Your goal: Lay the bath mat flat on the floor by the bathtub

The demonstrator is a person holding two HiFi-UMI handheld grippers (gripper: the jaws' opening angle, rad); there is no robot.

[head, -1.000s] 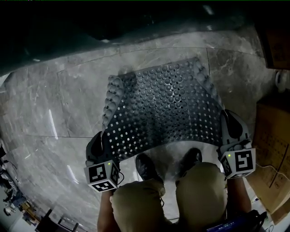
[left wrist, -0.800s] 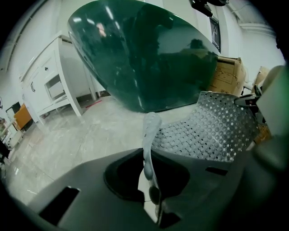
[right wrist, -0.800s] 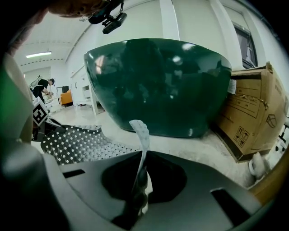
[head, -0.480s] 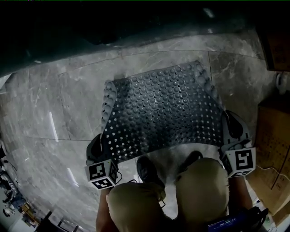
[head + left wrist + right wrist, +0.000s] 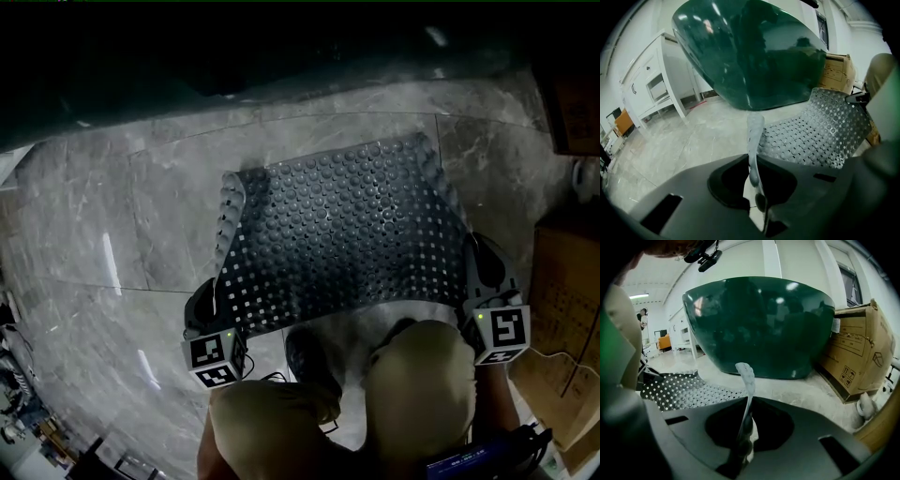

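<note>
A grey perforated bath mat with raised dots hangs stretched between my two grippers above the marble floor, its far edge low near the dark green bathtub. My left gripper is shut on the mat's near left corner, whose edge stands up between the jaws as the mat spreads to the right. My right gripper is shut on the near right corner; the mat sags to the left, and the bathtub rises just ahead.
The person's knees and dark shoes sit just behind the mat's near edge. Cardboard boxes stand on the right, seen also as a box beside the tub. A white cabinet stands at the left.
The mat has moved farther from the person toward the bathtub and spread out flatter. Both grippers followed it forward, still holding its near corners.
</note>
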